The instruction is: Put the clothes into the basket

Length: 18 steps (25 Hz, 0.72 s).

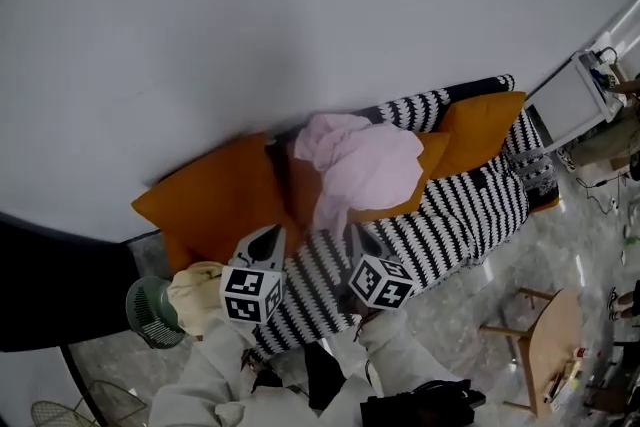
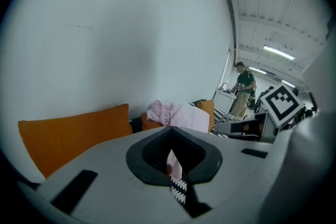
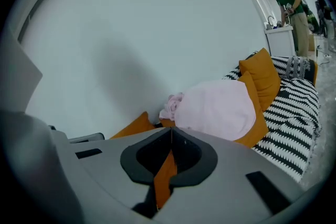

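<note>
I hold my left tongs and right tongs, both pressed together and empty, near a pink garment heaped on orange cushions on a striped sofa.

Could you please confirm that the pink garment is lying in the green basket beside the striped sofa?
Not quite: the pink garment is lying on the orange cushions of the striped sofa, not in the green basket beside it. The head view shows this.
</note>
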### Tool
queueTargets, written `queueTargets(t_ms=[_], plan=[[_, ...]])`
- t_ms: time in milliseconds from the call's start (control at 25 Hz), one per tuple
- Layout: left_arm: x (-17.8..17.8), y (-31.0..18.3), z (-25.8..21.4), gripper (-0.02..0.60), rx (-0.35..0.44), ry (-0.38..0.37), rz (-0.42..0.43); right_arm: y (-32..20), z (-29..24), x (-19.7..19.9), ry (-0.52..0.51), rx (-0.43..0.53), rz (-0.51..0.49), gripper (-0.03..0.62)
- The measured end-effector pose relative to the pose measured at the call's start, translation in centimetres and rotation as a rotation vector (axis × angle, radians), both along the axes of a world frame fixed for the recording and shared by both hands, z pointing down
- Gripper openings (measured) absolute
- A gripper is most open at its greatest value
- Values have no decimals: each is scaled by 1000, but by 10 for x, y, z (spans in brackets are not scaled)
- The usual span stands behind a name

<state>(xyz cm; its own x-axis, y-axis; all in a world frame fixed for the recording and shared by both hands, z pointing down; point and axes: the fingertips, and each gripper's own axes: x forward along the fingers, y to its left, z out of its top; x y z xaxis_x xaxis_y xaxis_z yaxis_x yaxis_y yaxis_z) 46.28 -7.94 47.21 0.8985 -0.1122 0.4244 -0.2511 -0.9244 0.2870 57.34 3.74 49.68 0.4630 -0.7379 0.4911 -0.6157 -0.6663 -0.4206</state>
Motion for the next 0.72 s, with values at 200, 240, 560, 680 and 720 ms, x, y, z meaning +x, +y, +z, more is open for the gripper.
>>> queueTargets(t_ms=[200,240,560,680,720], plan=[[35,-5,12,0,-16,16,-9,-12,22,27,-16,3,-5,25],[40,-5,15,0,-19,13,-13,-13,27,31,-20,1,-8,26],[61,6,57,0,-69,-38,-13,-26,63,63,-43,2,24,132],[63,14,67,0,-86,-52,2,-29,73,71,-51,-6,44,165],[63,15,69,0,-91,-57,3,-31,76,73,-53,-11,47,177]])
